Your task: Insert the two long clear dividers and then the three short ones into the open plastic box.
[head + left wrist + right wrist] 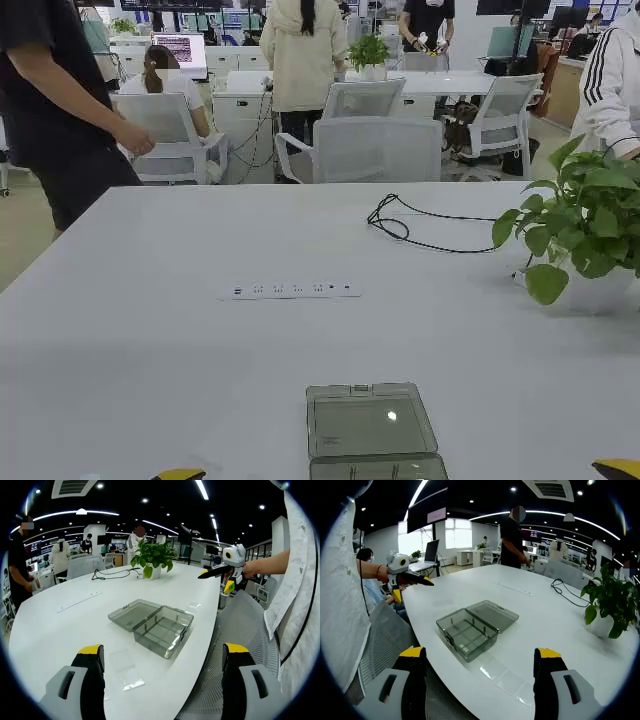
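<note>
Left tongs (pixel 164 650): jaws are gaping wide, gripping nothing, hovering just off the table's near edge.
Right tongs (pixel 480 653): same deal, spread apart and carrying nothing, pointing at the box from the other side.
Dividers (pixel 124 666): a couple of clear sheets are lying flat on the table right in front of the left tongs, close to the edge.
Second batch (pixel 510 681): more clear pieces are lying flat in front of the right tongs. I'm counting three, so I'm guessing those are the shorts, but can't swear to it.
Box (pixel 155 625): it's sitting open between the two batches with the lid folded back flat, and it's looking empty to me.
Handling: I'm betting these are featherlight, fairly stiff and slick. Lying flat on a smooth top, they're going to be a pain to pinch. I'd be sliding one over the table edge and nipping it by one end, gently, since thin plastic bends or cracks.
Table (pixel 150 350): it's smooth and white, with a power strip (pixel 290 290), a black cable (pixel 420 225) and a potted plant (pixel 585 225) sitting well apart from the box.
Room: it's an open office, and people are standing and sitting among mesh chairs behind.
</note>
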Motion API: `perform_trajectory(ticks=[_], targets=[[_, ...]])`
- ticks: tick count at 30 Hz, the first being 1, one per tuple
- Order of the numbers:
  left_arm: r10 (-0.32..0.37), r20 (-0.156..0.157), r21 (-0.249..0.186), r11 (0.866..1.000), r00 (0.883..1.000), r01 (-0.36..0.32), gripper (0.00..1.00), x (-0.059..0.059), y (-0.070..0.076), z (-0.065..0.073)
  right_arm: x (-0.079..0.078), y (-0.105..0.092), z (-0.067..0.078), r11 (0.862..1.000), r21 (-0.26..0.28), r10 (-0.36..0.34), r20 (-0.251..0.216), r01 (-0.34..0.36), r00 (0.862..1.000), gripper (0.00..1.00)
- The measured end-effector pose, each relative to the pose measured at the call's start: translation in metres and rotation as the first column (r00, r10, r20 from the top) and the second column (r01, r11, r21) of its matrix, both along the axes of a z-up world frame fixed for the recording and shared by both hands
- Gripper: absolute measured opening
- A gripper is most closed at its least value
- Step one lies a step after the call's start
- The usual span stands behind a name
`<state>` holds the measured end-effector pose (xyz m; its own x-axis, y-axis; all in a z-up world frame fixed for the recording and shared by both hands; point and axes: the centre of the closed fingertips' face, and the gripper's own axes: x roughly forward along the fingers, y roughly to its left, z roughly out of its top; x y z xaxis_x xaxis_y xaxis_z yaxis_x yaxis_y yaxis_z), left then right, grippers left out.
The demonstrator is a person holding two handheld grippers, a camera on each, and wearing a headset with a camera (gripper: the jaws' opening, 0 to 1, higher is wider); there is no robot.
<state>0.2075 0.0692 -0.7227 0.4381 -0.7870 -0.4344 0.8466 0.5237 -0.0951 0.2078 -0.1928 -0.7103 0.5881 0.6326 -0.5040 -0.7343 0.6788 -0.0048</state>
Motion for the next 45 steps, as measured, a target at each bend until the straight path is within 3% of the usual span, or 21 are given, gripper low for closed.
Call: perform_trajectory(ticks=[33,45], targets=[[-0.002,-0.002,0.004,1.0,1.0,0.002,1.0,0.001,0.0004,-0.0001,0.0014,0.0029,0.0,1.0,0.003,0.003,-0.001,-0.003,1.0,0.89],[-0.005,-0.023,-0.006,1.0,1.0,0.005,1.0,-0.0047,-0.0012,-0.0045,-0.0027,0.0045,-0.0033,1.0,-0.002,0.018,-0.02,-0.018,1.0,0.89]])
